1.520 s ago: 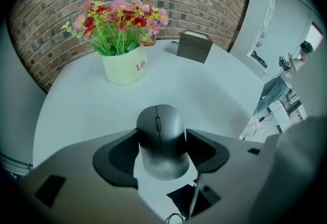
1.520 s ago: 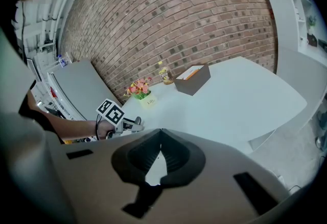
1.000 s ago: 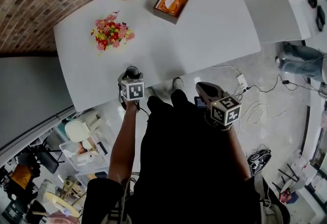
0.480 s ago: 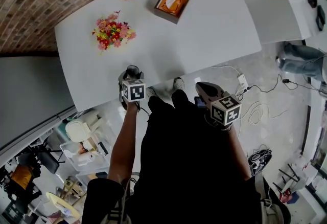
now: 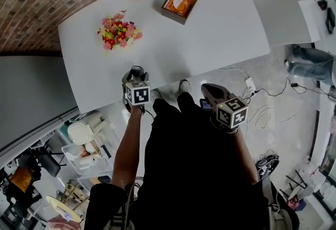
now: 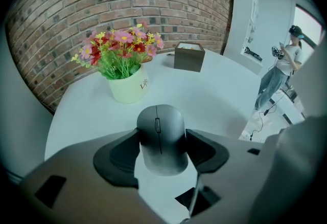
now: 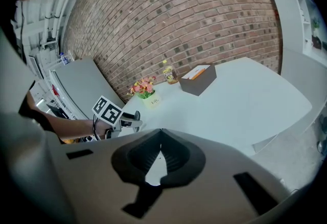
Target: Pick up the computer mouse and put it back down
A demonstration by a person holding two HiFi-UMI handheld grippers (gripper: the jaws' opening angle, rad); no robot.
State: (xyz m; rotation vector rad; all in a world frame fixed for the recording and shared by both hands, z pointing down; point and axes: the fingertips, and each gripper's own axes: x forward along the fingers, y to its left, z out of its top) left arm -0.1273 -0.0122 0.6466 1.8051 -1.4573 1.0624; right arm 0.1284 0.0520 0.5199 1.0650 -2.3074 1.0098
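- The left gripper (image 6: 162,142) is still squeezing the grey computer mouse (image 6: 159,126) at the white table's (image 5: 210,40) bottom edge, centre-left in the head view.
- The right gripper (image 7: 159,152) is staying closed and empty at lower right.

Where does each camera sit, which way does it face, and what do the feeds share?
Head view: on the person's head, facing steeply down at the table; shows torso, arms, left gripper, right gripper.
Left gripper view: on that gripper, along jaws closed on the computer mouse, toward the flowers.
Right gripper view: on that gripper, over shut jaws, across the table; shows the left forearm.
Shared: all show flowers and box.
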